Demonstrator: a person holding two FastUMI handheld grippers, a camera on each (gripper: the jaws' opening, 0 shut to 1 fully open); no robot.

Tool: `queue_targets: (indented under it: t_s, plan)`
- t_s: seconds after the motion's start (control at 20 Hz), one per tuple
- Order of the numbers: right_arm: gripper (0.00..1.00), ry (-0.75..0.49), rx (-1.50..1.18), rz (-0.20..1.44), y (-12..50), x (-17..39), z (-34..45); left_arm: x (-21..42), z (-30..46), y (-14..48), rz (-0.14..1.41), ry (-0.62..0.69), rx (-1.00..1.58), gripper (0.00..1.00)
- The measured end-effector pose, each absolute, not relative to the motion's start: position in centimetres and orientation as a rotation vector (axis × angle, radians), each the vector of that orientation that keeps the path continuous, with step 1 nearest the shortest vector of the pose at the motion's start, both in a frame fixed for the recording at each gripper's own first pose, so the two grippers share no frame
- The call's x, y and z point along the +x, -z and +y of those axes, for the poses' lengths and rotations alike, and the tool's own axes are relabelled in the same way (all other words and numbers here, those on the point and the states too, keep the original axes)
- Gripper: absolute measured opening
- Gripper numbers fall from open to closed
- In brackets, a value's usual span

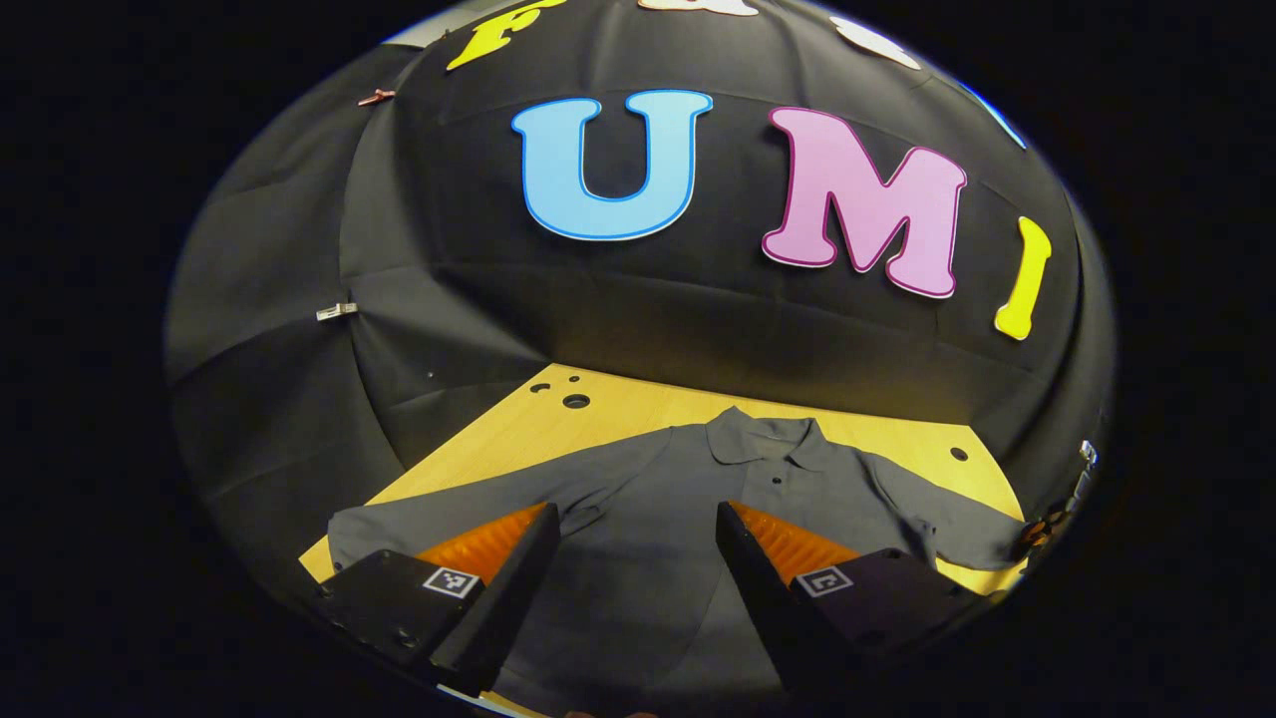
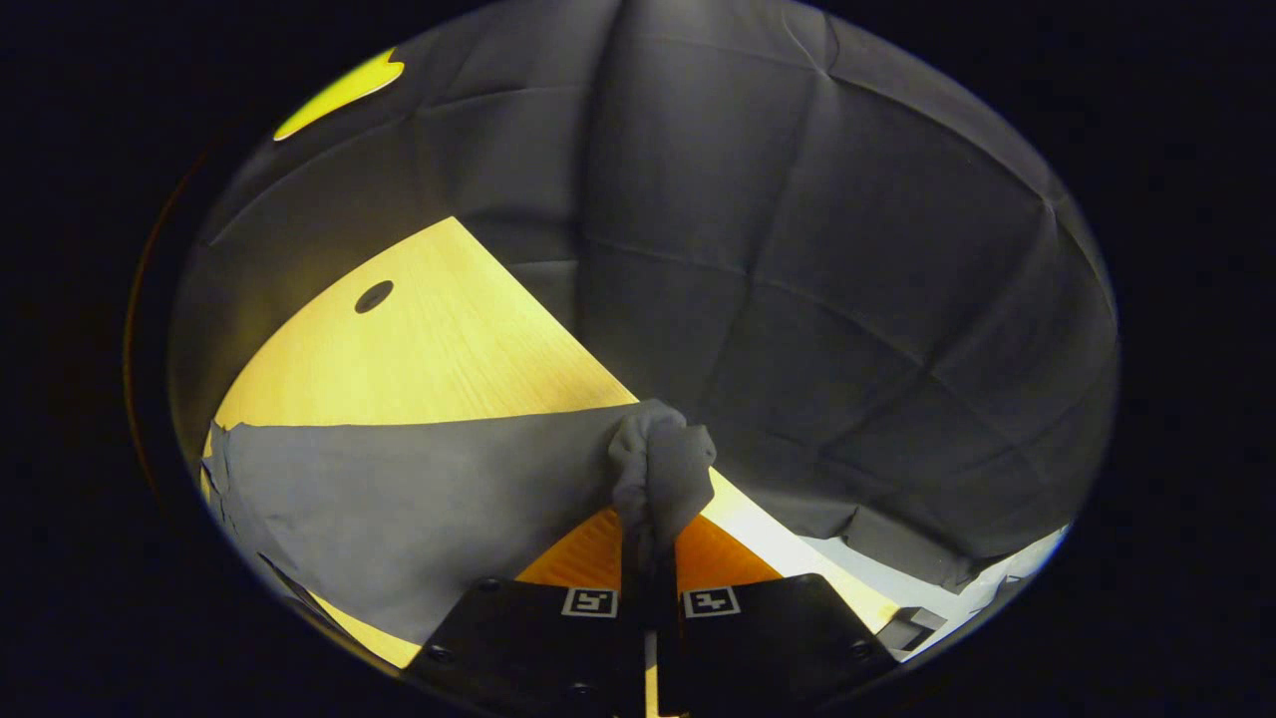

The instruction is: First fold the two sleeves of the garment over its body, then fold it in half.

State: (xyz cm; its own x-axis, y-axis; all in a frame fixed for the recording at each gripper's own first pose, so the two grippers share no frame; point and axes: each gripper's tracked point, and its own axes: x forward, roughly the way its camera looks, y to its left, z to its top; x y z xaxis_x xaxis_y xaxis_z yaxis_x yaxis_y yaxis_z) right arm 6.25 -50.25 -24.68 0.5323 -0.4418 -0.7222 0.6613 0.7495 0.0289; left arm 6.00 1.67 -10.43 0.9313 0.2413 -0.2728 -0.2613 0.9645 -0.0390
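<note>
Here the right gripper [image 2: 648, 558] has its fingers closed together on the bunched end of a sleeve [image 2: 660, 469]; the cloth stands up in a wad between the pads and the rest of that sleeve runs away flat to the left in the right gripper view, across the table [image 2: 419, 339]. The left gripper [image 1: 638, 538] is spread wide with nothing between its fingers, hovering above the lower body of the shirt [image 1: 638, 538].

In the left gripper view the shirt lies face up and spread out, collar [image 1: 763, 439] at the far side, hem near, so its long axis runs near to far. Both sleeves stretch outward, one to the left edge of the table, the other to the right, where its cuff end reaches the table's rim beside what looks like the other gripper, too small there to be sure.

The relation that matters: the held cuff sits at the far right end of the shirt, and the body lies to its left. So the fold, by my reading, calls for carrying the cuff leftward, across the sleeve's own length, until it lies over the chest. The right gripper is plainly the nearer one for this; the left sleeve remains unfolded and falls to the left gripper.
</note>
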Motion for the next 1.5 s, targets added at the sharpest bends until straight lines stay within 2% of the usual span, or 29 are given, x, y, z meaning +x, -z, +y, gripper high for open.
queue_targets:
  t_s: [0.2, 0.55, 1.1, 1.5]
  plan:
    - [0.09, 0.625, 0.275, 0.700, 21.8, 7.5, -50.4, 5.0, 2.2, 11.0, 0.286, -0.262, -0.061, 0.99]
    - [0.09, 0.494, 0.155, 0.587, 12.6, 10.3, -46.6, 2.9, 2.8, 11.5, 0.279, -0.269, -0.046, 0.99]
    - [0.09, 0.197, 0.069, 0.478, 3.8, 16.7, -31.3, 1.7, 4.2, 11.2, 0.260, -0.315, -0.064, 0.99]
    - [0.09, 0.019, 0.062, 0.462, 1.7, 18.7, -20.0, -0.3, 5.7, 12.4, 0.307, -0.344, -0.112, 0.99]
